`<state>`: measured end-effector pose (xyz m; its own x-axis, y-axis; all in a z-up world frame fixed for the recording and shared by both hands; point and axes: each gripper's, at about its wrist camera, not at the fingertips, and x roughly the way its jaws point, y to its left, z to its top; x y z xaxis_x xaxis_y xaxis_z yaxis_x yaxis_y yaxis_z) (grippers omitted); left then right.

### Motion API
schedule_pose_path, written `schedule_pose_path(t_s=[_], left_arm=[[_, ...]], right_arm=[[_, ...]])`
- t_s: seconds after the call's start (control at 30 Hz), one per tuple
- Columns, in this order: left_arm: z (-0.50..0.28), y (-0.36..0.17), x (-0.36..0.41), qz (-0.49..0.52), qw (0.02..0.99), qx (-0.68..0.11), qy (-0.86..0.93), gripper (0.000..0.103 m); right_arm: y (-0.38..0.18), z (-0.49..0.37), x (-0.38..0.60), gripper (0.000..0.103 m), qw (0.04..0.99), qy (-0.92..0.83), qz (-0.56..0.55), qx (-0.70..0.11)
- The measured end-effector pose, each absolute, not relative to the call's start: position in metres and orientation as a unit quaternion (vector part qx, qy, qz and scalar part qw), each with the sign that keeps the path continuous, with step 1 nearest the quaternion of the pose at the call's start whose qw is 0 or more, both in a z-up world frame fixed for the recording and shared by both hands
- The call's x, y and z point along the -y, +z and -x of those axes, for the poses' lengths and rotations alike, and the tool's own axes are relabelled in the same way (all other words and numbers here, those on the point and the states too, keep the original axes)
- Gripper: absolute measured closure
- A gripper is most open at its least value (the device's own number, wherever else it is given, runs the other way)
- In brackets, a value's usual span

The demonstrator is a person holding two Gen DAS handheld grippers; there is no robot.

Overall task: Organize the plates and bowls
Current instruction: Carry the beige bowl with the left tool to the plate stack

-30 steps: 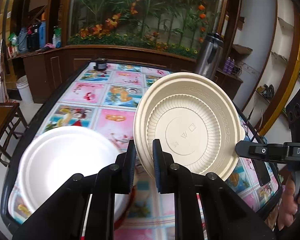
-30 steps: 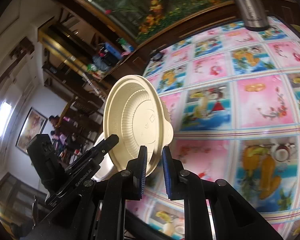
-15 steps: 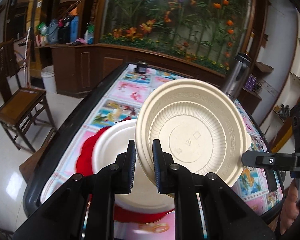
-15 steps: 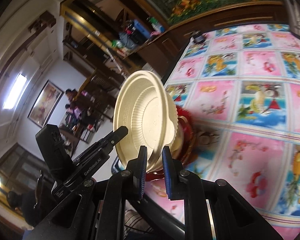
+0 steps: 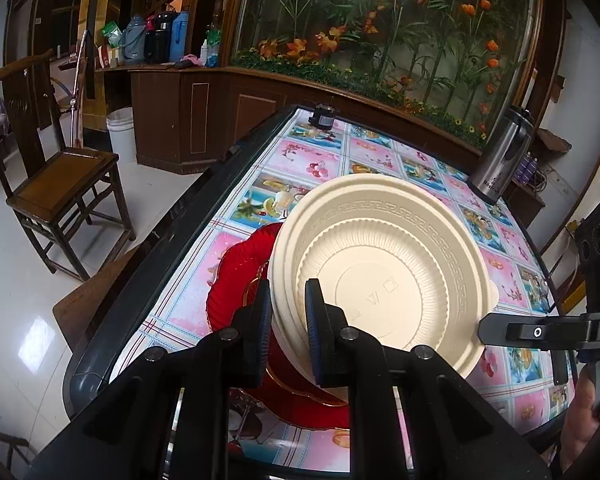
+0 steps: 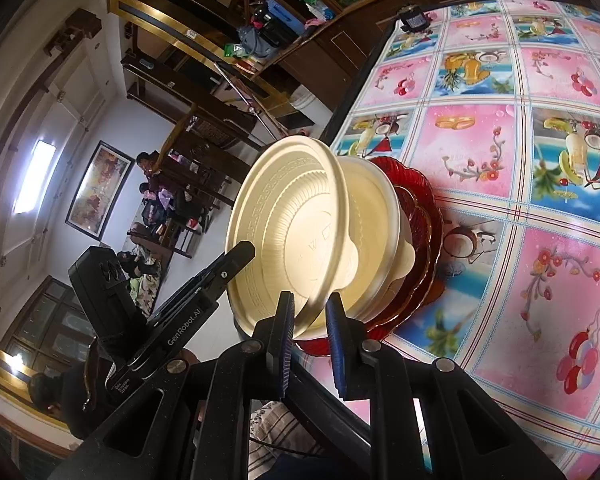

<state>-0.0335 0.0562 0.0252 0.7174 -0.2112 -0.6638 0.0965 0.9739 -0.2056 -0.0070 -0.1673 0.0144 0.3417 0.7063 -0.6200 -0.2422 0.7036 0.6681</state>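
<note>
My left claw [image 5: 286,316] pinches the near rim of the cream bowl [image 5: 384,276], low in the frame's middle. My right claw [image 6: 308,320] grips the opposite edge, at the bottom centre of its own view. Between them the bowl is tilted, its ribbed inside facing the left camera. Just behind it a second cream bowl [image 6: 374,216] rests on a red plate [image 6: 420,216] near the counter [image 5: 320,168] edge. Farther back, at upper right, stands a steel flask [image 5: 500,160].
</note>
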Motion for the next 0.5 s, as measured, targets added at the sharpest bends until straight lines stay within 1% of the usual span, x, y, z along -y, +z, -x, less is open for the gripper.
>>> schedule_pose_path(t_s=[0.5], left_arm=[[0.0306,0.0170,-0.0589,0.083,0.919,-0.378,-0.083,0.089]], right_arm=[[0.0054,0.0034,0.1652,0.083,0.775,0.297,-0.240,-0.504]])
